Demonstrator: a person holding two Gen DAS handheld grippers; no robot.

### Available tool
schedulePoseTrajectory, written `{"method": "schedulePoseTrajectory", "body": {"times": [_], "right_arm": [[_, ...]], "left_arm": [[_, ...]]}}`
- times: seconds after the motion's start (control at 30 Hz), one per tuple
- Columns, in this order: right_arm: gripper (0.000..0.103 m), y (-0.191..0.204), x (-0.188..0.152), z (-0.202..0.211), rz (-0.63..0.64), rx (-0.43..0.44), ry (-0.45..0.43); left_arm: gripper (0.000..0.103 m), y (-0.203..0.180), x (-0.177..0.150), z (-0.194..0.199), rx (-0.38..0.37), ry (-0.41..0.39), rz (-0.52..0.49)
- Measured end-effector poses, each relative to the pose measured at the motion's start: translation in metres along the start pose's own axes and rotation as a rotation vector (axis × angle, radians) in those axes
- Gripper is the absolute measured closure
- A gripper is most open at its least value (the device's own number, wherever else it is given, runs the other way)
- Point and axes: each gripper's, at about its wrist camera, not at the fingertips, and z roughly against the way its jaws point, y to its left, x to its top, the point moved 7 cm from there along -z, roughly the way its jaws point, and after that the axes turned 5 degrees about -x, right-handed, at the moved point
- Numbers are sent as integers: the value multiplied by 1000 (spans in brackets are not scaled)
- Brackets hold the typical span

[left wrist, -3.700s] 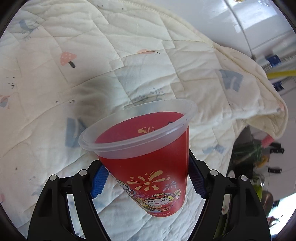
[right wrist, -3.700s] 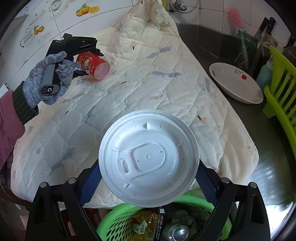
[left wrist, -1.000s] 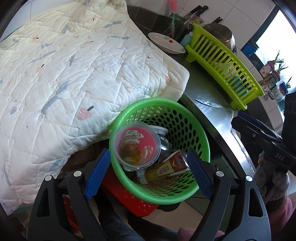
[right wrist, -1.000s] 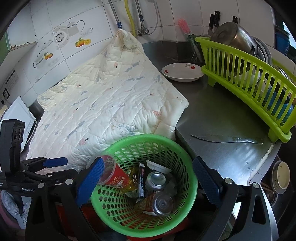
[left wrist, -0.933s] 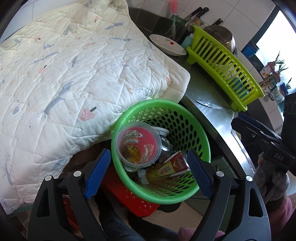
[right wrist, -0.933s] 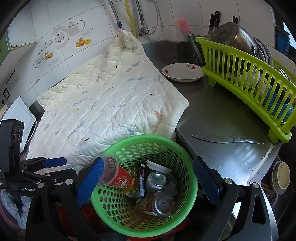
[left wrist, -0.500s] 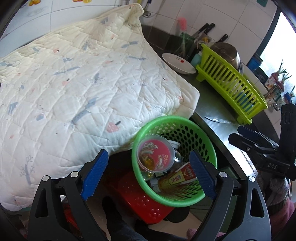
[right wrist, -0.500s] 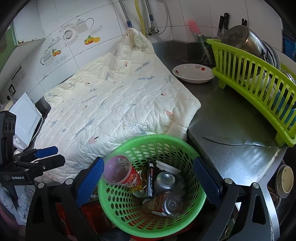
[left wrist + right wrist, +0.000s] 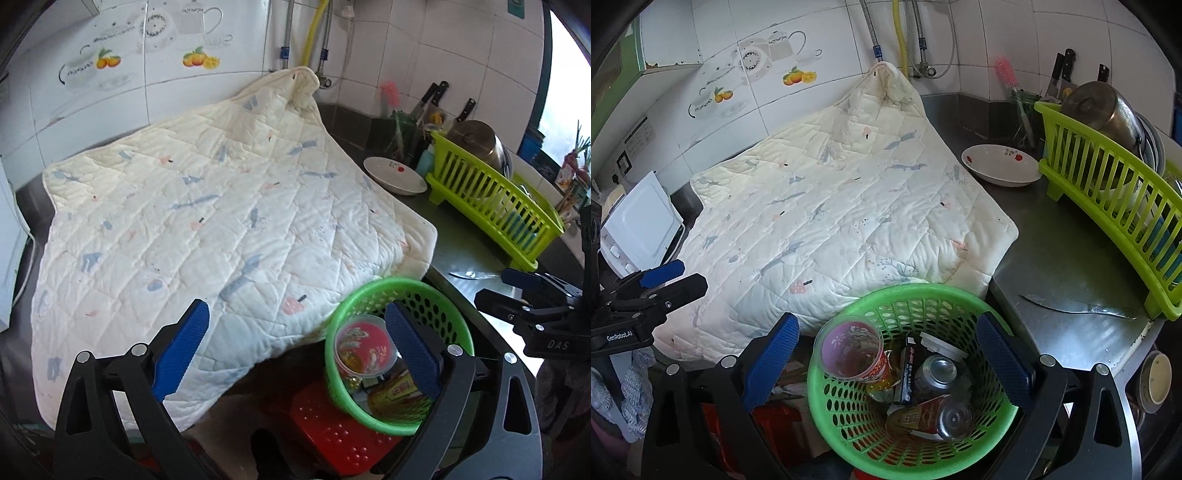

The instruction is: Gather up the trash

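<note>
**Two empty grippers over the filled basket**

One red cup [image 9: 851,350] sits tilted inside the green basket [image 9: 964,295], mouth up, against the near-left wall. Beside it in the basket: cans [image 9: 936,369], a lid [image 9: 938,345], wrappers. Basket stands on a red stool [image 9: 332,424], just below the counter [image 9: 1063,251] edge, under the quilt [image 9: 831,206] corner. My left gripper [image 9: 295,350] is spread wide, holding nothing, above quilt edge and basket. My right gripper [image 9: 886,354] is also wide apart, empty, straddling the basket. On the counter: a knife [image 9: 1075,304], white bowl [image 9: 1001,164], green rack [image 9: 1126,206] with a pot [image 9: 1100,107]. Tiled wall [image 9: 757,74] behind.
</note>
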Motion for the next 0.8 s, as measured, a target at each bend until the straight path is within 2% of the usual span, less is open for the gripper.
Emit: {"method": "schedulePoseTrajectory", "body": {"times": [0.1, 0.2, 0.5, 0.8], "right_arm": [[9, 3, 8, 1, -2, -2, -9], [9, 6, 16, 3, 7, 0, -21], [9, 23, 38, 8, 46, -14, -64], [9, 30, 44, 11, 65, -49, -98]], "left_arm": [[5, 5, 9, 11, 67, -48, -32], [5, 8, 15, 20, 102, -75, -40], [5, 26, 22, 27, 154, -95, 29], [5, 40, 29, 39, 215, -146, 70]]}}
